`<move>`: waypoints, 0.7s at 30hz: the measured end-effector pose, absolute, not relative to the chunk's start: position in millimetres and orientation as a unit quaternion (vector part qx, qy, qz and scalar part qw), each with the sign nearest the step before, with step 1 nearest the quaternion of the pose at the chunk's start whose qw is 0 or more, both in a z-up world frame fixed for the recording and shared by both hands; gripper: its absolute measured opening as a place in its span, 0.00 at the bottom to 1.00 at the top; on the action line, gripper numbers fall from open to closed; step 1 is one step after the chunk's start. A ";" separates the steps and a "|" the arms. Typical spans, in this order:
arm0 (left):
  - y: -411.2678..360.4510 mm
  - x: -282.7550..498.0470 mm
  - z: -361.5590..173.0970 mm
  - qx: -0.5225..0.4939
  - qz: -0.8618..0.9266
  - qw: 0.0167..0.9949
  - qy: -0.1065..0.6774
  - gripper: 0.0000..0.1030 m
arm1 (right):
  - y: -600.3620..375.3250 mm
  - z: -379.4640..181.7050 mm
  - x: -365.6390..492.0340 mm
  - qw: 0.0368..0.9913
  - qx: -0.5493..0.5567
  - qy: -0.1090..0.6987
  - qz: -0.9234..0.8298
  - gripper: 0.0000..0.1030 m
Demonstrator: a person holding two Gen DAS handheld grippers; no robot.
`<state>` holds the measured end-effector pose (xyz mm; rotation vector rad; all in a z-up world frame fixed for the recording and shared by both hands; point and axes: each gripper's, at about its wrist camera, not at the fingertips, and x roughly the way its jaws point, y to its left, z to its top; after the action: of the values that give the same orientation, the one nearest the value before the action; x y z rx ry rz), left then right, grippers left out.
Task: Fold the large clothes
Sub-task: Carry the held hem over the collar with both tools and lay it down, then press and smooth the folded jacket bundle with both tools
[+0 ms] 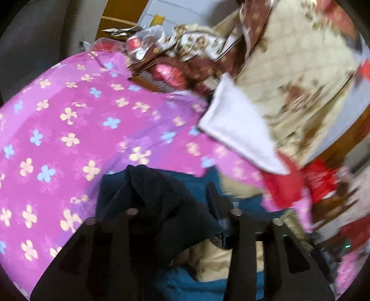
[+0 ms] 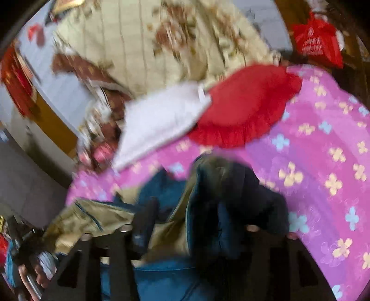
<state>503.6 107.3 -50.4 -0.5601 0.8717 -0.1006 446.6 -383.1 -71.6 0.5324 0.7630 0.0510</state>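
A dark blue jacket point(image 1: 161, 203) with a tan lining point(image 1: 222, 261) hangs bunched over the pink flowered bedsheet point(image 1: 76, 129). My left gripper point(image 1: 182, 208) is shut on a dark fold of the jacket, which drapes over its left finger. In the right wrist view the same jacket point(image 2: 231, 208), with its tan lining point(image 2: 92, 220) showing, is bunched between the fingers of my right gripper point(image 2: 192, 220), which is shut on it. The other gripper and the hand holding it point(image 2: 30, 266) show at lower left. Both views are motion-blurred.
A white pillow point(image 2: 161, 120) and a red frilled cushion point(image 2: 245, 108) lie on the bed point(image 2: 323, 162). A cream and brown floral quilt point(image 1: 296, 76) is heaped behind them. A red bag point(image 2: 316, 44) hangs at the far right. Wooden furniture point(image 1: 120, 20) stands beyond.
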 end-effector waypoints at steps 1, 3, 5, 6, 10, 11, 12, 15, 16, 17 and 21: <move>108.2 498.6 -42.7 -0.274 -0.058 0.868 0.411 0.50 | -383.8 -56.8 439.7 0.902 0.258 0.344 0.024 0.80; 105.9 487.2 -30.5 -0.266 -0.054 0.874 0.403 0.57 | -380.9 -36.3 425.9 0.918 0.241 0.314 0.009 0.85; 99.3 477.6 -21.8 -0.245 -0.049 0.884 0.395 0.62 | -366.9 -25.9 418.5 0.926 0.209 0.313 0.018 0.85; 96.6 474.4 -20.3 -0.235 -0.045 0.888 0.393 0.62 | -358.0 -27.1 417.7 0.925 0.192 0.326 0.029 0.85; 84.3 466.9 -30.0 -0.201 -0.028 0.892 0.405 0.63 | -320.9 -53.7 410.5 0.921 0.116 0.369 0.042 0.85; 78.9 466.0 -36.6 -0.185 -0.021 0.892 0.411 0.63 | -312.3 -62.9 409.6 0.922 0.098 0.373 0.043 0.85; 69.8 463.9 -45.4 -0.166 -0.016 0.893 0.419 0.63 | -304.8 -72.9 410.4 0.921 0.083 0.378 0.039 0.85; 46.1 465.2 -67.7 -0.131 -0.029 0.891 0.434 0.63 | -293.7 -98.5 421.0 0.916 0.060 0.396 0.031 0.85; 40.3 467.3 -73.8 -0.120 -0.031 0.890 0.440 0.63 | -293.7 -103.1 424.3 0.915 0.056 0.399 0.025 0.85; 29.1 473.3 -84.5 -0.100 -0.034 0.886 0.451 0.63 | -293.0 -107.6 429.9 0.914 0.051 0.402 0.019 0.85; 11.5 499.5 -120.6 -0.071 -0.028 0.871 0.486 0.63 | -298.8 -122.3 451.3 0.909 0.036 0.416 -0.007 0.85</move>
<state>499.5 11.5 -120.6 -0.1493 1.0152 -0.0580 451.3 -298.8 -122.3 0.0736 0.8583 -0.0140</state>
